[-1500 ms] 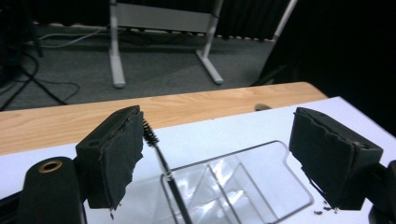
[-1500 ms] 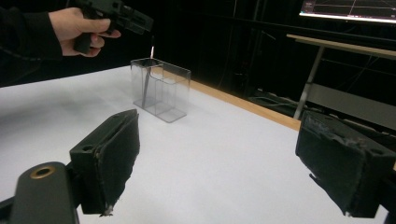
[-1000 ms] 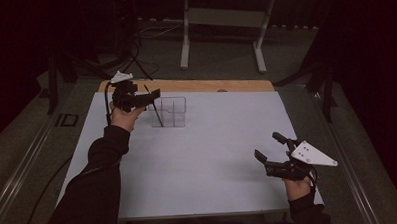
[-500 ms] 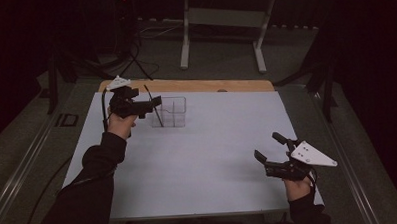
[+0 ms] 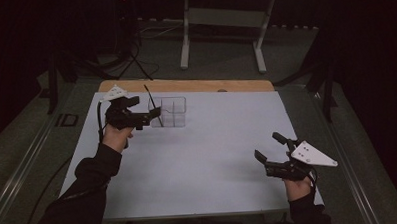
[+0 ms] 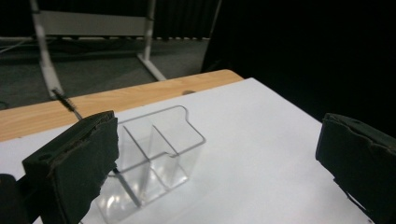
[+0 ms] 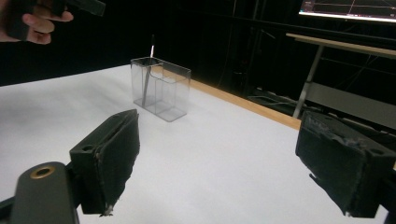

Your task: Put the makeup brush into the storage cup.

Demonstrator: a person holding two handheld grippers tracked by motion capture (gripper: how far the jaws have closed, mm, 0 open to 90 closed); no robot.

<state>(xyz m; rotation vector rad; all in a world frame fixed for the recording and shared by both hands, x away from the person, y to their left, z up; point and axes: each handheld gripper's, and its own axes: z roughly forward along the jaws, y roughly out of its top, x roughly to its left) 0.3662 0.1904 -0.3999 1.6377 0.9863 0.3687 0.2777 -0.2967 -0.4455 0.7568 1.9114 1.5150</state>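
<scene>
A clear plastic organizer [image 5: 170, 112] with compartments stands at the far left of the white tabletop [image 5: 212, 141]. A thin black stick [image 5: 151, 101] leans in its left compartment, top end tilted away over the wooden edge. My left gripper [image 5: 146, 108] hovers just left of the organizer, open and holding nothing. In the left gripper view the organizer [image 6: 159, 149] and the stick [image 6: 65, 99] lie between the wide jaws of the left gripper [image 6: 219, 154]. My right gripper [image 5: 270, 148] rests open at the near right, empty; its view shows the right gripper [image 7: 229, 158], the organizer [image 7: 161, 88] and the stick [image 7: 148, 77].
A wooden strip [image 5: 185, 85] runs along the table's far edge. Beyond it on the dark floor stand a metal frame's legs [image 5: 185, 42] and some cables. The other hand [image 7: 32, 21] appears at the upper left of the right gripper view.
My left gripper has drawn back and down toward the near side, away from the stick's top. The stick stays leaning in the organizer. The right gripper has not moved.
</scene>
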